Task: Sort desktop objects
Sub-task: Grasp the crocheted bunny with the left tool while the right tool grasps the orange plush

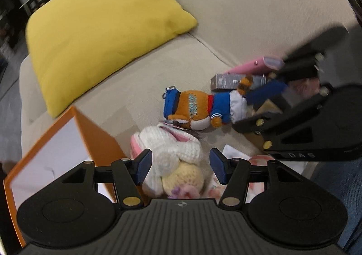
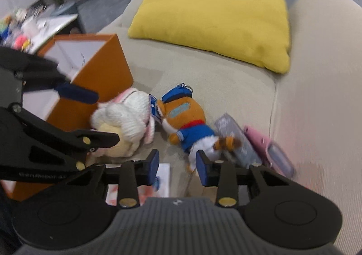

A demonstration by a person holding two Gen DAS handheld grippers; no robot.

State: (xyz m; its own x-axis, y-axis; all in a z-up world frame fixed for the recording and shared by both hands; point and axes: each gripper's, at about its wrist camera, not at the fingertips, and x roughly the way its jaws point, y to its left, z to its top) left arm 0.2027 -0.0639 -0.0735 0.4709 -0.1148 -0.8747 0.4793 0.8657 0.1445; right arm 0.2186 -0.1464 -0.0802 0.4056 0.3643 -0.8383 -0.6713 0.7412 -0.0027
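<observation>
Left wrist view shows the left gripper (image 1: pixel 179 165), jaws apart, straddling the crocheted white doll (image 1: pixel 172 153) at lower centre, beside the orange box (image 1: pixel 95 133) probably meant to receive it, while the right gripper (image 2: pixel 177 168), jaws half-parted and empty, nears the orange plush's (image 2: pixel 181 117) legs.

Beige sofa seat (image 1: pixel 140 87) bearing a yellow cushion (image 1: pixel 101 29), orange box (image 2: pixel 101 74), knitted doll (image 1: pixel 172 153), plush tiger (image 1: pixel 203 108), grey box (image 2: pixel 237 139), and pink case (image 2: pixel 267 146).

Yellow cushion (image 1: pixel 99 35) on beige sofa (image 1: pixel 248 6); bg blurred.
</observation>
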